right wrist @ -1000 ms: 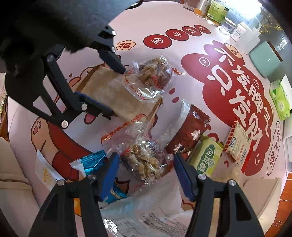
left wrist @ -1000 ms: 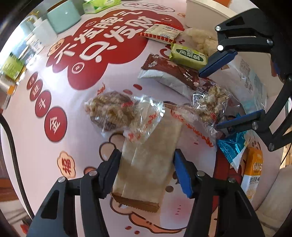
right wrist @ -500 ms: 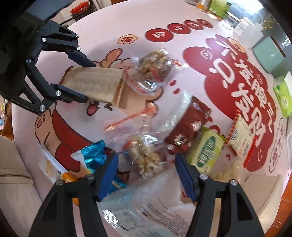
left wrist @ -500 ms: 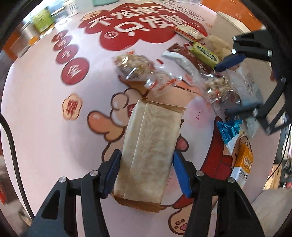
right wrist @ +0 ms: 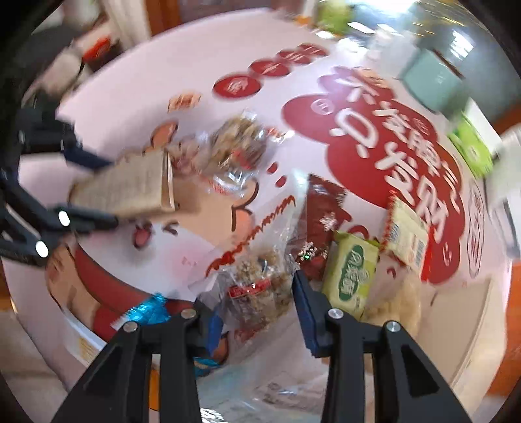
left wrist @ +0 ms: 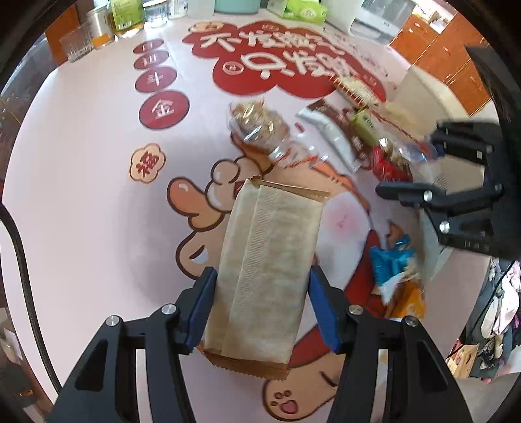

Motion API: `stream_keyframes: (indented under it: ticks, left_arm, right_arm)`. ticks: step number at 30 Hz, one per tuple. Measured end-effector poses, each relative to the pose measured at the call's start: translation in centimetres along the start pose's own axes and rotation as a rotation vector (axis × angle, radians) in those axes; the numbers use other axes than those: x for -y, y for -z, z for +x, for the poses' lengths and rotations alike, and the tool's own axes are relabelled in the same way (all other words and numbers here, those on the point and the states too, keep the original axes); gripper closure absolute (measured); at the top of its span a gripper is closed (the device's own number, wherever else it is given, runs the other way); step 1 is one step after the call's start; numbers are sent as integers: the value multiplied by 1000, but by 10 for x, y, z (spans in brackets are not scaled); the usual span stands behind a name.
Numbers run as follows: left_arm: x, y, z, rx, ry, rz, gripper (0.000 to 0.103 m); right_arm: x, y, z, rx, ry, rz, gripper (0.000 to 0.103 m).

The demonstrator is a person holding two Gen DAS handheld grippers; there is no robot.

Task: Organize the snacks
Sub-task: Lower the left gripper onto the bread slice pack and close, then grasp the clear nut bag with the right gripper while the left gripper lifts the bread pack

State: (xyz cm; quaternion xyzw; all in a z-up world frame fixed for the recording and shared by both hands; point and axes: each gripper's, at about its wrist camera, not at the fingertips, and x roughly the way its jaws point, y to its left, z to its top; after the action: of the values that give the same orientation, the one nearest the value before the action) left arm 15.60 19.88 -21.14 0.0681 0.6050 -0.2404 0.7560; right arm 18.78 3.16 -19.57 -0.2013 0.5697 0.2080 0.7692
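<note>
My left gripper (left wrist: 260,302) is shut on a tan paper snack packet (left wrist: 270,270) and holds it above the table; the packet also shows in the right wrist view (right wrist: 130,188). My right gripper (right wrist: 257,309) is shut on a clear bag of brown nut clusters (right wrist: 260,286), lifted off the table. It shows at the right in the left wrist view (left wrist: 420,175). A second clear bag of clusters (left wrist: 257,123) lies on the table. A brown packet (right wrist: 322,211), a green packet (right wrist: 351,273) and a cream red-edged packet (right wrist: 407,234) lie beside it.
A blue wrapper (left wrist: 390,260) and an orange packet (left wrist: 410,299) lie near the table's right edge. A large clear bag (right wrist: 270,384) lies below my right gripper. Glasses and jars (left wrist: 97,35), a mint box (right wrist: 433,81) and green tissue pack (left wrist: 302,11) stand at the far side.
My left gripper has pulled the tan packet back and up, away from the pile. My right gripper has closed on the clear bag of clusters and lifted it.
</note>
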Motion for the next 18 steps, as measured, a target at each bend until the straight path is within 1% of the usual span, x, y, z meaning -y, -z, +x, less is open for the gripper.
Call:
stream_keyframes:
  ticks: [1, 3, 5, 7, 10, 11, 12, 13, 15, 16, 18]
  left_arm:
    - [2, 1, -8, 13, 2, -3, 48]
    - [7, 1, -19, 39, 10, 0, 48]
    - [20, -3, -35, 77, 26, 8, 48]
    - [37, -5, -53, 98, 35, 13, 48]
    - [63, -9, -74, 127, 34, 38, 48]
    - [80, -26, -77, 132, 23, 43, 48]
    - [90, -29, -86, 143, 19, 42, 48]
    - [100, -40, -90, 154, 20, 41, 48]
    - [130, -53, -109, 207, 33, 41, 48]
    - [139, -61, -111, 220, 38, 43, 48]
    - [170, -76, -123, 255, 50, 55, 48]
  right_arm:
    - [1, 6, -7, 34, -20, 48, 64]
    - [5, 14, -16, 72, -36, 116, 64]
    - [9, 24, -31, 127, -45, 216, 64]
    - [10, 34, -48, 184, -57, 297, 64]
    - [16, 52, -79, 274, -66, 386, 64]
    - [20, 58, -92, 306, -62, 410, 64]
    - [23, 63, -103, 329, -56, 429, 65]
    - [27, 70, -119, 350, -47, 451, 65]
    - [36, 85, -150, 395, -14, 488, 65]
    - [43, 97, -170, 429, 10, 504, 65]
    - [55, 115, -193, 459, 42, 529, 65]
